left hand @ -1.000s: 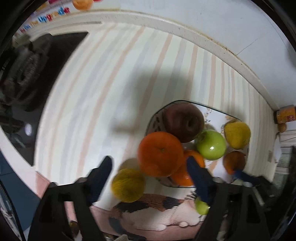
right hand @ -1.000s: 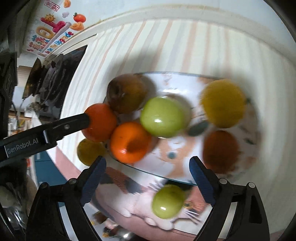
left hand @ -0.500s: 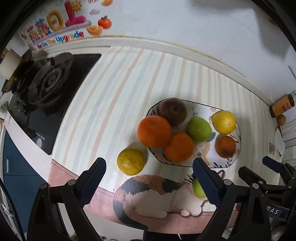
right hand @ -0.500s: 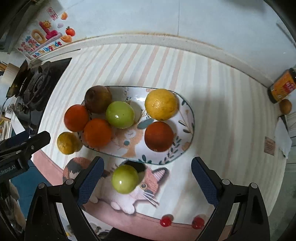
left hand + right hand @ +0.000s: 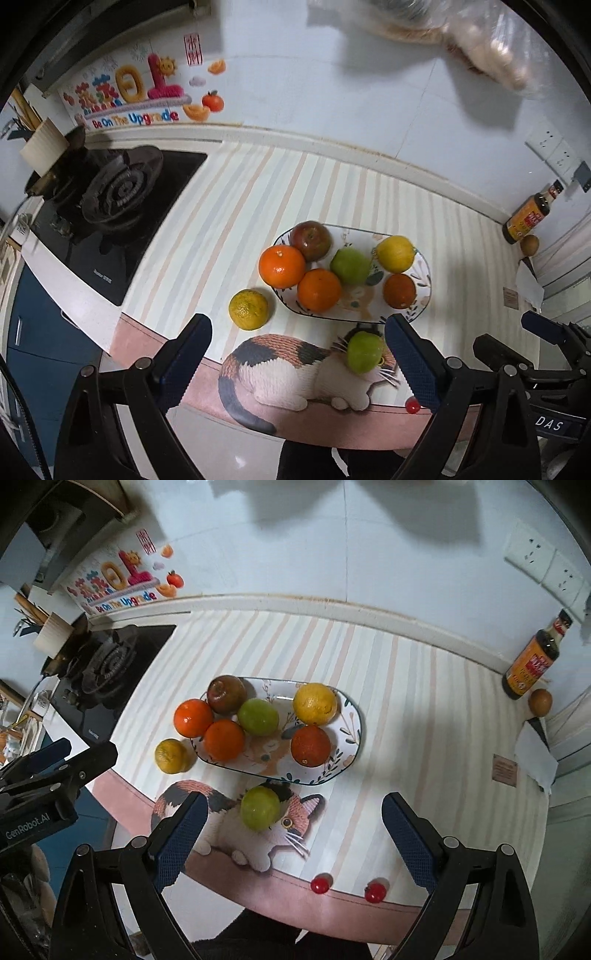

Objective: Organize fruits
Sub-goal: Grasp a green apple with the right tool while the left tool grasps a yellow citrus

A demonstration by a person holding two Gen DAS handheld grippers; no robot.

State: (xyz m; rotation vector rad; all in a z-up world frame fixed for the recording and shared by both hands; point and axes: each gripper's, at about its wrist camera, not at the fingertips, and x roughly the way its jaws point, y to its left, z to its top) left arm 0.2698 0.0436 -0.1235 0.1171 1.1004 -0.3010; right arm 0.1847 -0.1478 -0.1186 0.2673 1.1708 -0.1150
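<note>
Near the table's middle, a glossy oval plate holds six round fruits. Off it lie a dimpled yellow-green citrus beside its left end and a smooth green apple toward the front edge. Both the left tool and right tool hover spread apart, empty.

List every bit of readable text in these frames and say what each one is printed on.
"Be On The Upgrade": wall sticker.
"GenRobot.AI": left claw body, seen from the right wrist.
"DAS": right claw body; rest cut off.
Bottle label, cooktop brand, sticker's large characters: too small or blurred to read.
</note>
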